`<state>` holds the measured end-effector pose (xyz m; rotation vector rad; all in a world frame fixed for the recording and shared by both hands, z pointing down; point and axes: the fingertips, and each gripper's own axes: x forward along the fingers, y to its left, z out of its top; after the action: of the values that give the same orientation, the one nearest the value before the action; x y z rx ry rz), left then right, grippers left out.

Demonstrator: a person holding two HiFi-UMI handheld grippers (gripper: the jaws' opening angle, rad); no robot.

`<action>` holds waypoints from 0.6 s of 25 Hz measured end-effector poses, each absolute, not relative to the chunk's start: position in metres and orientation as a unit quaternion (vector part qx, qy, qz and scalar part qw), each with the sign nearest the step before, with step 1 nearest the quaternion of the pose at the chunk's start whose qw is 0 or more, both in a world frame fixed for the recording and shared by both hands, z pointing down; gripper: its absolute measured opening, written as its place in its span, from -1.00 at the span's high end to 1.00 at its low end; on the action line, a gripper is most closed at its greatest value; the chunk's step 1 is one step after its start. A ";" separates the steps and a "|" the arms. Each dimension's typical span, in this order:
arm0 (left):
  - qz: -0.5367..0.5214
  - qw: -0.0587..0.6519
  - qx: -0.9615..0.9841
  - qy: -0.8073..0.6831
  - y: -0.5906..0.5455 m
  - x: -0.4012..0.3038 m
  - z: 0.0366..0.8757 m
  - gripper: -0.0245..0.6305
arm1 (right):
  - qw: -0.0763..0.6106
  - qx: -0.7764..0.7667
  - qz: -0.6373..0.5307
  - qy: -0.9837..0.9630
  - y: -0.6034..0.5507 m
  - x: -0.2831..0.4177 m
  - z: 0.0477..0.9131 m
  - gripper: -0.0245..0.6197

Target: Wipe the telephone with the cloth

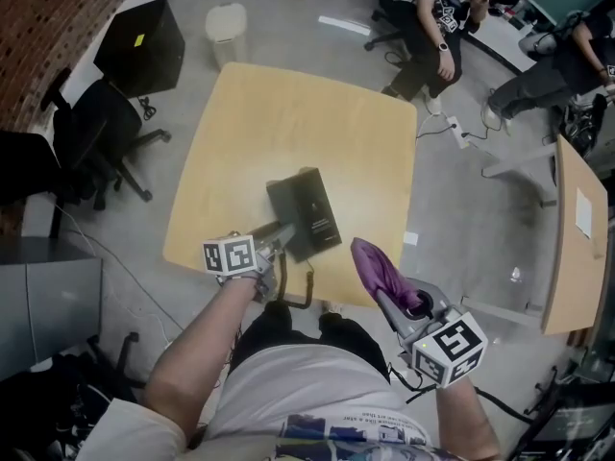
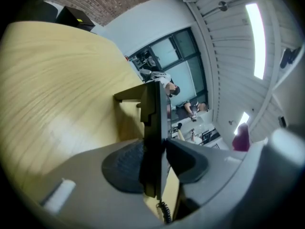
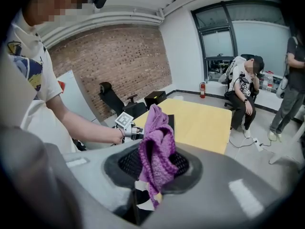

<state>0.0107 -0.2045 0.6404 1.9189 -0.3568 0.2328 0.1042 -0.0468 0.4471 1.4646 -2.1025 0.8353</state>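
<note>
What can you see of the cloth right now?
The cloth is purple, soft and knitted-looking, bunched into a crumpled wad. The right claw pinches its lower part, so most of it sticks out past the claw tips and a loose end hangs below. It is held in the air by the near edge of the table, to the right of the phone, touching neither.
</note>
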 end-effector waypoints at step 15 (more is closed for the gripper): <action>0.102 0.549 0.815 -0.152 -0.195 0.015 0.627 0.68 | 0.221 0.528 0.294 -0.766 -0.051 0.102 0.446 0.66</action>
<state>0.0154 -0.1947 0.6269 1.9302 -0.3592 0.2414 0.1016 -0.0507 0.4462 1.4592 -2.1178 0.8116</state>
